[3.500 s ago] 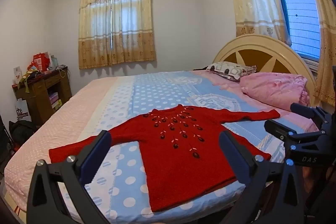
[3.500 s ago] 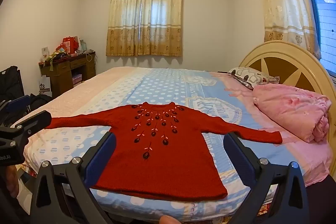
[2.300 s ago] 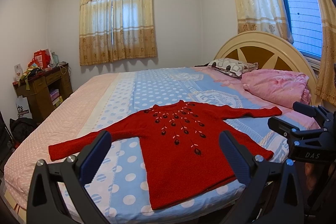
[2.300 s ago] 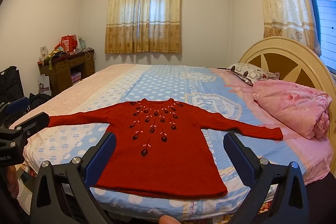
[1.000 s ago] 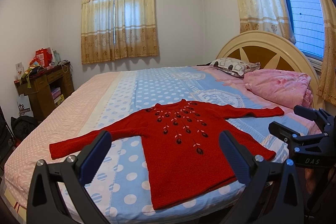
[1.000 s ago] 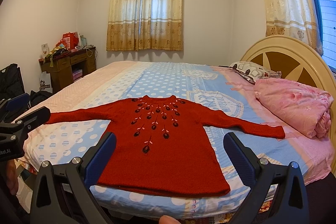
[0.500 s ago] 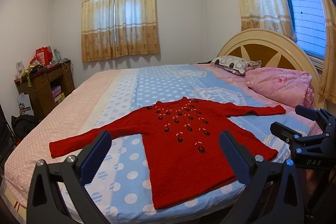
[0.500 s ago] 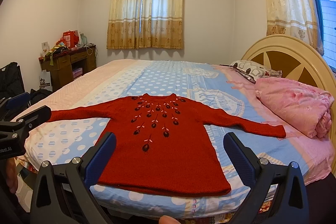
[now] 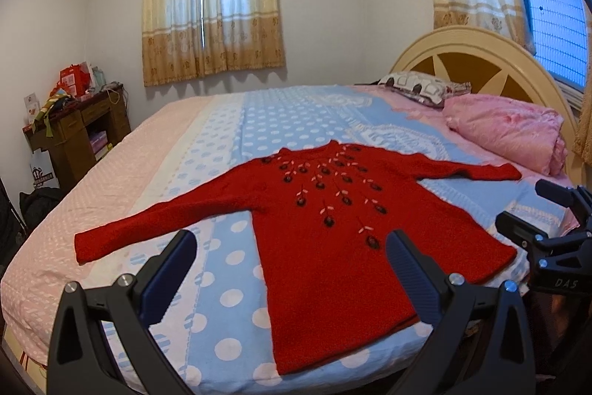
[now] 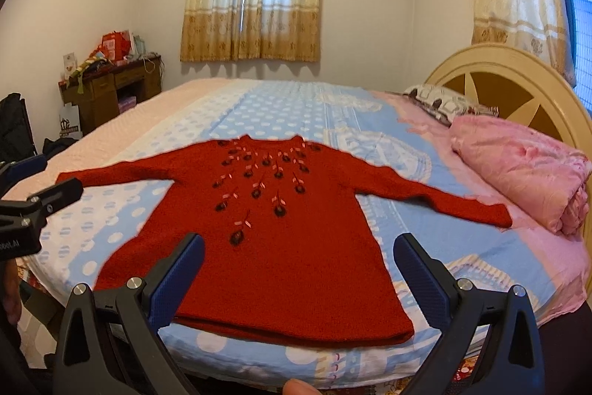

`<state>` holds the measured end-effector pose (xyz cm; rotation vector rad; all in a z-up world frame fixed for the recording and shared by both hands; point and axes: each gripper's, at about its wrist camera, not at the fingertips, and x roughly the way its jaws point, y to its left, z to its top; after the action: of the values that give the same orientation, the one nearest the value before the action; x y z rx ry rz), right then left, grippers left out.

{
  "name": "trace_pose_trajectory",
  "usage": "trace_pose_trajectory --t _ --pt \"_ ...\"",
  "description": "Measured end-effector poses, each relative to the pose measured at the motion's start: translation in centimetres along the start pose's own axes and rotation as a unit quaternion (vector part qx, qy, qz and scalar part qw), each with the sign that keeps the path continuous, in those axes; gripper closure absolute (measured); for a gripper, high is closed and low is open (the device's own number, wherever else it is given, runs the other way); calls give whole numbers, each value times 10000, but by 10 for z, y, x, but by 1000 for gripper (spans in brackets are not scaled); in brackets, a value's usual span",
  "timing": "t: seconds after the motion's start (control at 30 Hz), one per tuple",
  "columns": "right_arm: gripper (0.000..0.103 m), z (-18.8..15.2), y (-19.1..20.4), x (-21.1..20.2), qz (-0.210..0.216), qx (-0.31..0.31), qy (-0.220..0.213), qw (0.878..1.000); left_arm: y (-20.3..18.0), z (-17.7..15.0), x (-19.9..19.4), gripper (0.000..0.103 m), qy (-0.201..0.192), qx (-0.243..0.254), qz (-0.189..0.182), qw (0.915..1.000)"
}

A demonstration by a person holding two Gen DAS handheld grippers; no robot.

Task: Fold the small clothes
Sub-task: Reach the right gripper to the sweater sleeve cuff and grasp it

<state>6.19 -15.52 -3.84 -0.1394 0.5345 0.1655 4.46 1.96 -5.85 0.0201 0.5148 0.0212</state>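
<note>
on the bed: i see the red knitted sweater with dark flower embroidery [image 10: 281, 228] spread flat, front up, on the blue polka-dot and pink bedspread [image 10: 292, 110], hem at the near edge, neckline toward the far side.
long axis: i read the body as running near to far, and the sleeves as stretched straight out left and right, across my view.
left gripper [image 9: 292, 260]: i hold it released, blue pads wide apart, empty, hovering off the near edge; the left sleeve cuff [image 9: 87, 247] lies just ahead and to its left.
right gripper [image 10: 298, 263]: released too, nothing between the pads, over the hem; the right sleeve cuff [image 10: 495, 215] lies ahead and well off to the right, near the folded pink quilt [image 10: 525, 165].
nearer tool: each cuff belongs to its own side, i judge; the left one looks the shorter reach.
next move: likely fold a sleeve inward across the chest.
progress: no fold made yet.
</note>
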Motion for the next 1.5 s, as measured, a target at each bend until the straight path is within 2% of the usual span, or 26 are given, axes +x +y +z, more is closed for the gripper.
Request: trace_pose_trajectory --t 0.27,0.53,0.73,1.0,1.07,1.13,1.27,1.3,1.5 --pt "1 -1 -34 51 -66 152 267 9995 12 12 43 0 203 146 142 9996" --pt "1 7 -128 103 -661 764 619 9930 23 30 98 0 396 194 98 9990" --pt "1 13 -206 132 -1287 1239 819 9805 27 42 142 0 631 171 -30 9979" --pt "1 15 -299 160 -2034 1798 1085 9563 35 53 199 0 873 36 68 9962" --pt "4 14 -317 166 -2194 1918 1135 9499 37 53 210 0 932 -16 76 9956" --pt "13 14 -339 173 -2298 2044 1244 9434 37 52 221 0 992 -53 85 9950" --pt "16 10 -382 180 -2486 2426 1395 9273 39 50 235 0 1050 -67 144 9943" --pt "20 8 -391 183 -2509 2510 1450 9236 40 48 238 0 1059 -75 164 9942" --pt "41 -6 -422 203 -2296 3038 1826 9064 46 43 249 0 1117 -162 234 9933"
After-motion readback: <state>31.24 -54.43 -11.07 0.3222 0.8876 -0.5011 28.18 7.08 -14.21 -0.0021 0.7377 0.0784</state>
